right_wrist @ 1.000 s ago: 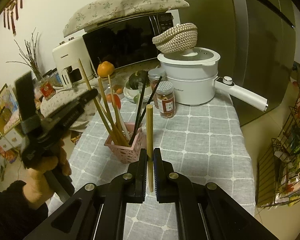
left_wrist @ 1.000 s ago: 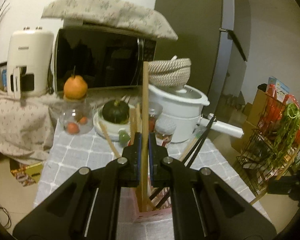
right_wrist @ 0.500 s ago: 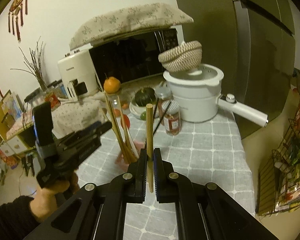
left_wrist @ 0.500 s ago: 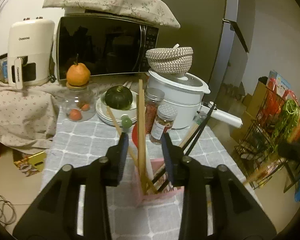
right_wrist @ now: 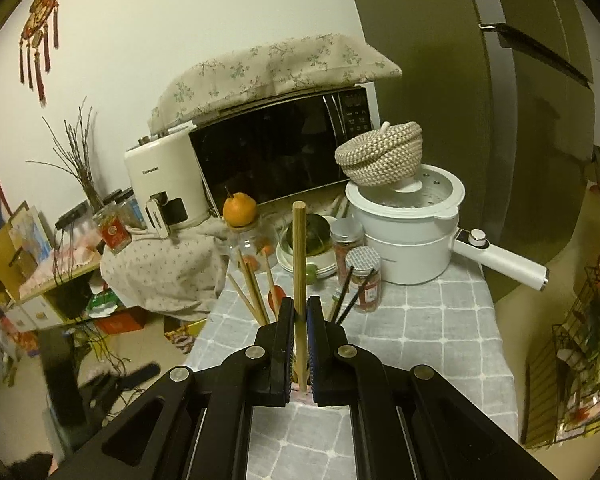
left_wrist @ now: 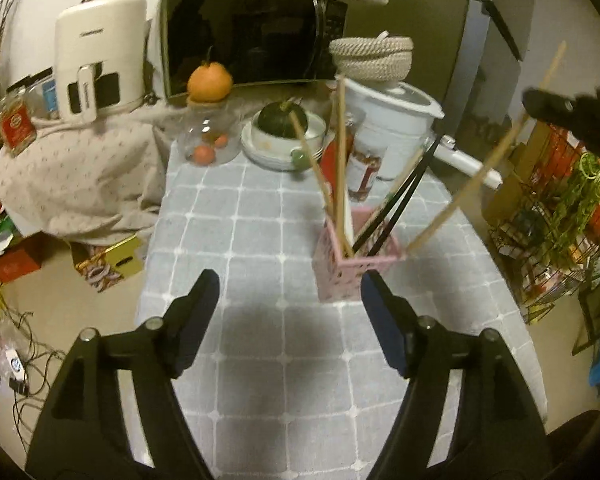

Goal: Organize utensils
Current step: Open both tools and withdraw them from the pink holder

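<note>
In the left wrist view a pink basket [left_wrist: 356, 268] stands on the grey checked tablecloth [left_wrist: 260, 220] and holds several wooden and black chopsticks [left_wrist: 341, 160]. My left gripper [left_wrist: 290, 284] is just short of the basket, its jaws opening wide with nothing between them. My right gripper [left_wrist: 572, 116] comes in from the upper right, shut on a wooden chopstick [left_wrist: 472, 184] that slants down to the basket's right side. In the right wrist view the right gripper [right_wrist: 299, 320] clamps that chopstick [right_wrist: 299, 256] upright. Its fingers hide most of the basket.
Behind the basket stand two spice jars [left_wrist: 358, 168], a white pot [left_wrist: 396, 120] with a long handle, a plate stack with a squash [left_wrist: 283, 120] and a glass jar with an orange [left_wrist: 209, 80]. A microwave [left_wrist: 252, 40] is at the back. A wire rack [left_wrist: 560, 220] stands right of the table.
My left gripper let go of its wooden chopstick, which now stands in the pink basket, and drew back with jaws widening. My right gripper rose and carried its chopstick over towards the basket.
</note>
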The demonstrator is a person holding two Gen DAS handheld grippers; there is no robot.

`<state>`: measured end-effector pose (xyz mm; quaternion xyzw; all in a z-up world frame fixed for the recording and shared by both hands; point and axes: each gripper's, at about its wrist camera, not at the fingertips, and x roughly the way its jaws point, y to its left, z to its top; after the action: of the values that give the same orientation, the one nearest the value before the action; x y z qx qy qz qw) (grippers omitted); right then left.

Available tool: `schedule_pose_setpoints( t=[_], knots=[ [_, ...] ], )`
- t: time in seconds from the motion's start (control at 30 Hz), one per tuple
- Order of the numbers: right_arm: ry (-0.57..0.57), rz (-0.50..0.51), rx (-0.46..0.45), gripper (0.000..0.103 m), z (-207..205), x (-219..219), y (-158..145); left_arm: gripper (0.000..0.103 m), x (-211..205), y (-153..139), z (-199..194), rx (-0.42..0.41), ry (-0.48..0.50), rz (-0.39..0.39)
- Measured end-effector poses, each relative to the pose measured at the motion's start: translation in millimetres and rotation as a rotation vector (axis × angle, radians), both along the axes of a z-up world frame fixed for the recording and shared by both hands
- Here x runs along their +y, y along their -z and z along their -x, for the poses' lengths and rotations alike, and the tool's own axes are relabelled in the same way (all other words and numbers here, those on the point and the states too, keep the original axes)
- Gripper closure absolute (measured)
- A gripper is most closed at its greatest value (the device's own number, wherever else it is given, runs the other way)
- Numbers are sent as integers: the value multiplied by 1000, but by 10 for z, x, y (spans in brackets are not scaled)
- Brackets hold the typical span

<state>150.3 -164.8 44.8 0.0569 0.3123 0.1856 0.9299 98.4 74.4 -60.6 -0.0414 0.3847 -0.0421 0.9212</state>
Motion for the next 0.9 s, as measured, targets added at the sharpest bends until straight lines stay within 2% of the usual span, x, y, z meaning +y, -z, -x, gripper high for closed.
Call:
schedule_pose_setpoints(
  t=[0.2,0.37,0.6,0.9],
  knots=[
    [9,36,22,97,-190,175,106,29,-44,-7,8,3,45,5],
    [22,64,58,97,-354,261,268,29,30,9,-50,20,27,37],
    [31,101,130,97,-537,336,559,29,20,65,-79,41,20,33],
    [39,85,180,96,-683,328,816,29,-49,96,-94,51,39,13]
  ],
)
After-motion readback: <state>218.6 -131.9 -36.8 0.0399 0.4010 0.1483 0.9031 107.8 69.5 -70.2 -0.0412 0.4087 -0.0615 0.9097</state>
